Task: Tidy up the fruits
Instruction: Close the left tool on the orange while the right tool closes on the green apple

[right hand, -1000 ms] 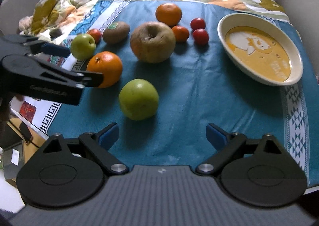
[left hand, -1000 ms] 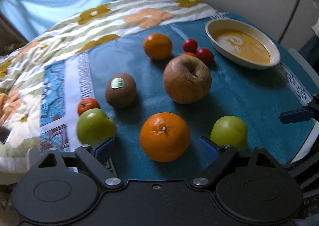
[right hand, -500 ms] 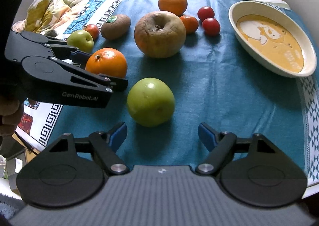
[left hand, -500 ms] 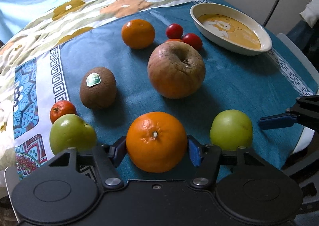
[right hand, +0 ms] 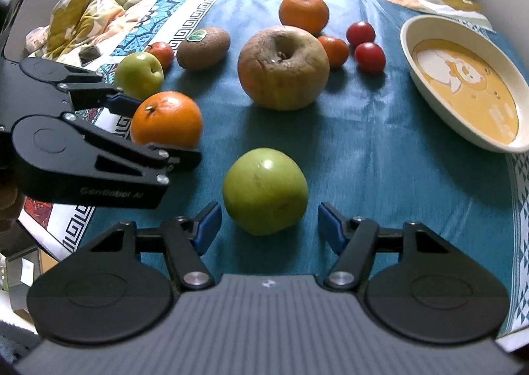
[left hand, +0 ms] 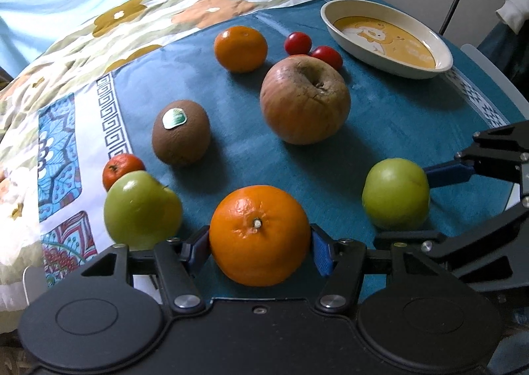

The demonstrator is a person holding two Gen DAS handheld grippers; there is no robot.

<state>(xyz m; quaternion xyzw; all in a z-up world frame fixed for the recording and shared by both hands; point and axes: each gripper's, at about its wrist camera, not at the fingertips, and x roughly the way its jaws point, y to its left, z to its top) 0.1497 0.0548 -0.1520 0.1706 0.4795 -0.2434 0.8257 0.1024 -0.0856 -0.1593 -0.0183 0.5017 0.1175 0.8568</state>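
On the teal cloth, my left gripper (left hand: 260, 244) is shut on a large orange (left hand: 259, 234), its blue pads pressing both sides; the right wrist view shows that orange (right hand: 167, 118) at the left. My right gripper (right hand: 268, 221) straddles a green apple (right hand: 264, 189). Its jaws are closing, with a small gap still on each side of the fruit. A big wrinkled apple (left hand: 304, 99), a kiwi (left hand: 181, 132) with a sticker, a second orange (left hand: 240, 48), another green apple (left hand: 142, 209) and small red tomatoes (left hand: 297, 42) lie around. A cream oval dish (right hand: 463, 84) with a yellow picture sits at the far right.
A small reddish fruit (left hand: 120, 170) rests behind the left green apple. Another small orange-red fruit (right hand: 334, 51) lies by the wrinkled apple. A crumpled floral blanket (left hand: 115, 21) covers the far and left side. The cloth's patterned border (right hand: 517, 209) marks the right edge.
My left gripper closed onto the large orange and has kept its grip. My right gripper moved up to the green apple, and its jaws narrowed around it.
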